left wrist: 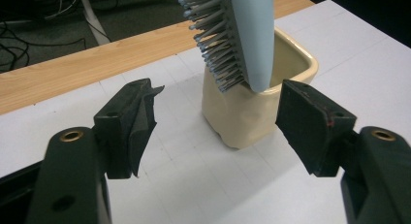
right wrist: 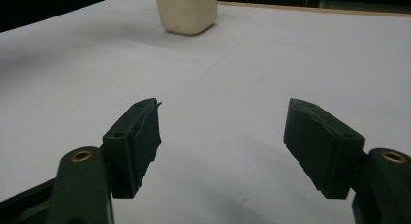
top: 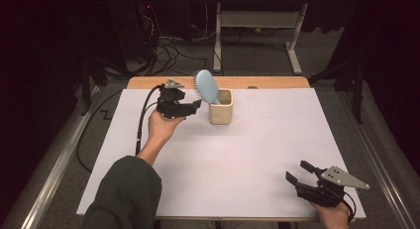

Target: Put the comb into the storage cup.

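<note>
A light blue hairbrush point(top: 206, 86) stands head-up and tilted in a cream square cup point(top: 220, 110) near the table's far edge. My left gripper point(top: 198, 104) hovers just left of the cup, open, its jaws pointing at it and apart from it. In the left gripper view the cup point(left wrist: 252, 117) and the brush point(left wrist: 252, 35), its bristles facing left, lie beyond the open left gripper point(left wrist: 220, 95). My right gripper point(top: 296, 170) rests open near the front right corner. Nothing lies between the open jaws of the right gripper point(right wrist: 223, 112), and the cup point(right wrist: 186, 8) is far off.
A white sheet point(top: 237, 154) covers the table, with a strip of bare wood point(top: 148, 83) along the far edge. Beyond it are a white desk frame point(top: 257, 21) and cables point(top: 168, 50) on the floor. Metal rails run along both sides.
</note>
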Motion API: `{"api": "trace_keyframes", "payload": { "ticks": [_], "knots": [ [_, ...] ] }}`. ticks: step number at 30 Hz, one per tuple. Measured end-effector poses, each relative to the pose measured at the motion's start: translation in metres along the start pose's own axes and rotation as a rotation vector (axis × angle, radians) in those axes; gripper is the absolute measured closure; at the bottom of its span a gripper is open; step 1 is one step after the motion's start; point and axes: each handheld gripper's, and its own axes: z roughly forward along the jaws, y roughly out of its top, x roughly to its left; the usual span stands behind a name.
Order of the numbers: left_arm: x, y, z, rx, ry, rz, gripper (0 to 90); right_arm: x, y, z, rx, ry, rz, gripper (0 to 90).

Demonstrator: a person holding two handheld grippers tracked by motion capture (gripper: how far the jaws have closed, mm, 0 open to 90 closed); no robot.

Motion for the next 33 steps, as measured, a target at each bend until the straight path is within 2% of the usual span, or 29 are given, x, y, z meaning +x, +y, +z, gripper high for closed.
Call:
{"api": "trace_keyframes", "payload": {
  "ticks": [3,9,20,33],
  "knots": [
    [0.000,-0.001,-0.003,0.006,0.012,0.014,30.7,0.000,0.000,0.000,0.001,0.000,-0.005,29.7],
    [0.003,-0.003,-0.011,-0.002,0.013,0.017,31.5,0.000,0.000,0.000,0.000,0.001,-0.004,29.7],
    [0.009,-0.011,-0.016,-0.001,0.006,0.002,33.5,0.001,0.000,0.000,0.002,0.002,-0.004,29.9],
    [0.009,-0.016,-0.022,-0.009,-0.001,0.009,34.8,0.001,0.000,0.000,0.001,0.002,-0.004,29.8]
  ]
}}
